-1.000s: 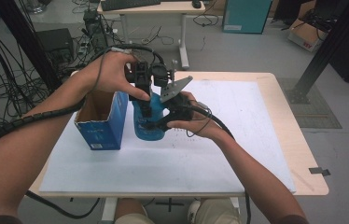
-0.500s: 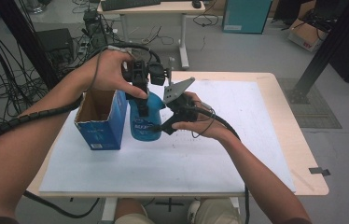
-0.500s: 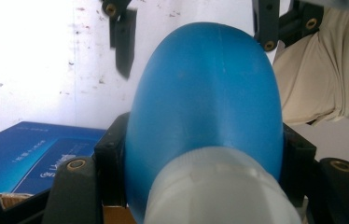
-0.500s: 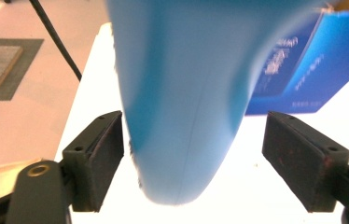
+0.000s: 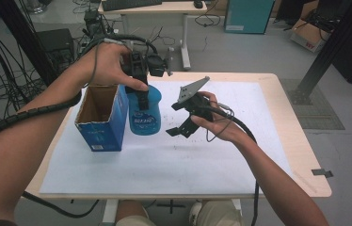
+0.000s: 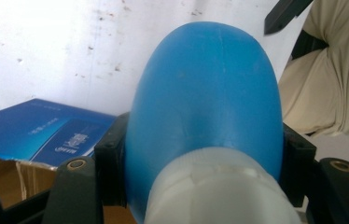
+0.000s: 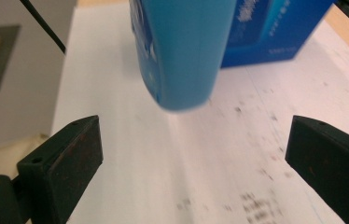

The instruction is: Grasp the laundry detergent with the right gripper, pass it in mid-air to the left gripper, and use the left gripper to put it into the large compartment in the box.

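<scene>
A blue bottle [image 5: 145, 117] with a white cap [image 6: 214, 186] is upright beside an open blue carton [image 5: 101, 120]. My left gripper [image 5: 142, 96] comes down from above and is shut on the bottle's neck [image 6: 205, 93], a pad on each side. Whether the bottle's base touches the white sheet I cannot tell. My right gripper [image 5: 176, 131] is a short way to the bottle's right. Its jaws have just been opening and nothing is between them. In the right gripper view [image 7: 193, 158] the bottle [image 7: 182, 51] and carton [image 7: 275, 32] lie ahead of the spread jaws.
A white sheet [image 5: 221, 155] covers most of the wooden table [image 5: 301, 155]. The carton stands near the table's left edge. Beyond the far edge are a desk [image 5: 164, 9], cables and black posts. The person's knees [image 5: 212, 214] show under the near edge.
The right gripper let go of the bottle's side, opened wide and drew back to the right. The left gripper kept its hold on the bottle's neck and stayed in place.
</scene>
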A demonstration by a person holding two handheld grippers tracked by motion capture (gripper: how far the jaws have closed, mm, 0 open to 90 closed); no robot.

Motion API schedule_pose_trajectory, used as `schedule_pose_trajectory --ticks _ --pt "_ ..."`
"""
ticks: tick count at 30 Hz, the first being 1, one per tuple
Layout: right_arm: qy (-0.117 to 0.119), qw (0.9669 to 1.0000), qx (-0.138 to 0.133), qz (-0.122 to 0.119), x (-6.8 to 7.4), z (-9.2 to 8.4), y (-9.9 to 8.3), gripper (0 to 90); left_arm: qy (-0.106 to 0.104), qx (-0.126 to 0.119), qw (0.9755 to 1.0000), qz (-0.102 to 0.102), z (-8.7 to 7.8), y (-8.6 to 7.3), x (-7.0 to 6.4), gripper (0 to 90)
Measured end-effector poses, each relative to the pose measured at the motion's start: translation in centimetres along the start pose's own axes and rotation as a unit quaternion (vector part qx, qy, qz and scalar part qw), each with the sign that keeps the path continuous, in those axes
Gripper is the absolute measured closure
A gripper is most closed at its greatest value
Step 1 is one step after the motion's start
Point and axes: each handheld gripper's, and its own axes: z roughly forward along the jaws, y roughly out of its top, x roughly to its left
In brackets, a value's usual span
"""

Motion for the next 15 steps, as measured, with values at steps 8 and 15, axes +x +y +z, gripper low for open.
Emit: schedule_pose_trajectory --ticks 8,15 --pt "-0.003 0.9995 0.016 0.027 -0.2 -2.1 -1.2 4.5 0.008 -0.003 0.9981 -0.062 -2.3 -0.5 1.4 36.9" --pt "-0.009 0.9943 0.03 0.102 0.5 -3.8 -1.6 4.7 0.027 0.019 0.9941 -0.103 -5.0 -1.2 3.1 36.9"
